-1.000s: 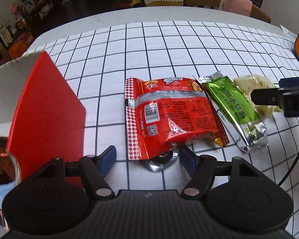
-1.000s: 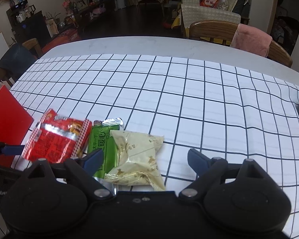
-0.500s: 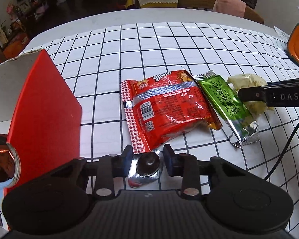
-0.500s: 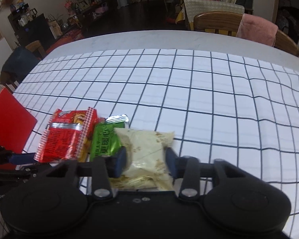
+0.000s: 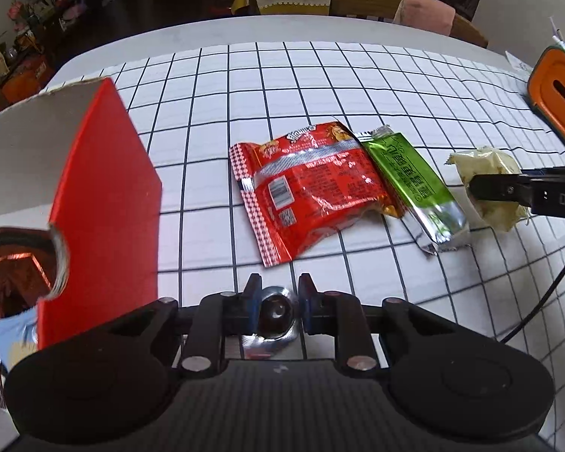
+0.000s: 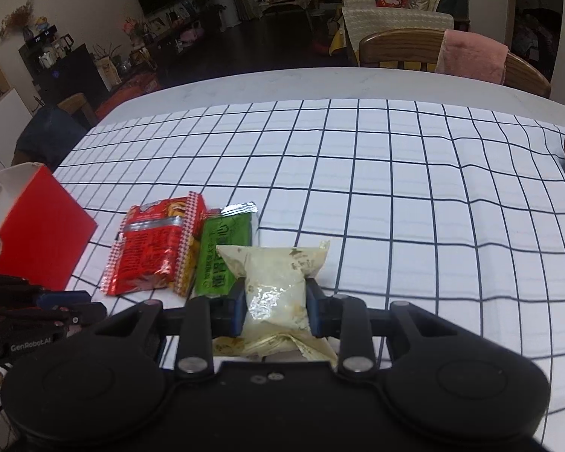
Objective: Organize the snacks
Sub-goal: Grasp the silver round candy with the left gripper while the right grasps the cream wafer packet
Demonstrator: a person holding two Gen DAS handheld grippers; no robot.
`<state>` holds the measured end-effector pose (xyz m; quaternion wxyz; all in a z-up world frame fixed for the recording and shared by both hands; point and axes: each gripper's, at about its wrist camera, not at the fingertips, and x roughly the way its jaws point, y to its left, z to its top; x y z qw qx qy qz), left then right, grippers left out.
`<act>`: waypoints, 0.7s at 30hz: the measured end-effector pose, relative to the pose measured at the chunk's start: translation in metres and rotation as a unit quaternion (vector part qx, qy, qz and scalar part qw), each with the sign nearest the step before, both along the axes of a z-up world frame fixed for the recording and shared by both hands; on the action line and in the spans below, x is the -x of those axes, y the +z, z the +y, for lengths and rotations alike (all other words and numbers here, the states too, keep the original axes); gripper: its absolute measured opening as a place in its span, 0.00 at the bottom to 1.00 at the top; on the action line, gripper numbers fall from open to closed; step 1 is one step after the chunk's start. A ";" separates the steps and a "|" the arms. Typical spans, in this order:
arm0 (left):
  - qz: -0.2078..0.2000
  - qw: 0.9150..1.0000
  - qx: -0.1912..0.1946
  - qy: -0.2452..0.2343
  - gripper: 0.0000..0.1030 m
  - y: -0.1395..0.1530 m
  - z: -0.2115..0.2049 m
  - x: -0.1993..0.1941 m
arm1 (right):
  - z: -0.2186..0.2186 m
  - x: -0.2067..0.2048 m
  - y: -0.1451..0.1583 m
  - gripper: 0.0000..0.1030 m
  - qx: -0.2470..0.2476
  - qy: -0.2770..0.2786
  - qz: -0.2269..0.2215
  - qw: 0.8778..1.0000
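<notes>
Clamping a small silver foil snack (image 5: 273, 314) between its blue pads, the left gripper (image 5: 275, 307) sits nearest the left wrist camera, jaws drawn in tight on the shiny packet. Just left of it stands a red box (image 5: 105, 203) with a white inner wall, open at the top. Inside its near end show a brown foil pack (image 5: 11, 267) and a pale blue wrapper (image 5: 13, 333); how much more the box holds cannot be told.

Beyond the gripper, on the white grid cloth (image 5: 214, 173), lies a red bag (image 5: 309, 192), barcode side up. Its right edge overlaps a green bar (image 5: 414, 184) lying just beside it.

Further right, the right gripper (image 6: 275, 310) is closed on a pale yellow pouch (image 6: 278, 282), its pads pressing the pouch on both sides near its lower half. From the left wrist camera one black finger (image 5: 504, 190) crosses that pouch, which looks raised a little off the cloth. In the right wrist view the pouch's far corner overlaps the green bar, with the red bag and red box further left.

At the far right edge sits an orange container (image 5: 557, 94) with a dark slot. A wooden chair (image 6: 452, 58) draped in a pink cloth (image 6: 471, 56) stands past the table.
</notes>
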<state>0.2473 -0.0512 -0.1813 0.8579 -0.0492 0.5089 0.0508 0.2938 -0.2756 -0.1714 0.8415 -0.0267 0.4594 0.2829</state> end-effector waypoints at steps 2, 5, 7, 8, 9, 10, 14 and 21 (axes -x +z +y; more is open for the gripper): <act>0.000 1.000 0.001 -0.004 0.18 0.002 0.000 0.006 | -0.004 0.009 0.006 0.29 -0.010 0.003 0.000 1.000; -0.002 1.000 -0.001 -0.011 0.18 0.004 -0.001 0.012 | -0.006 0.024 0.012 0.29 -0.019 0.007 0.001 1.000; -0.004 1.000 -0.010 -0.014 0.19 0.005 -0.004 0.014 | -0.006 0.033 0.015 0.29 -0.026 0.008 -0.001 1.000; -0.004 1.000 -0.014 -0.014 0.19 0.005 -0.004 0.014 | -0.006 0.037 0.016 0.29 -0.030 0.008 0.001 1.000; -0.006 1.000 -0.018 -0.013 0.19 0.005 -0.004 0.015 | -0.007 0.040 0.017 0.29 -0.034 0.006 0.003 0.999; -0.008 1.000 -0.022 -0.013 0.19 0.005 -0.005 0.016 | -0.009 0.043 0.018 0.29 -0.038 0.003 0.005 0.999; 0.000 1.000 -0.009 -0.023 0.23 0.001 -0.004 0.016 | -0.011 0.052 0.018 0.29 -0.045 -0.005 0.012 0.999; 0.010 1.000 -0.018 -0.012 0.36 -0.011 -0.001 0.010 | -0.014 0.066 0.015 0.29 -0.047 -0.009 0.019 0.999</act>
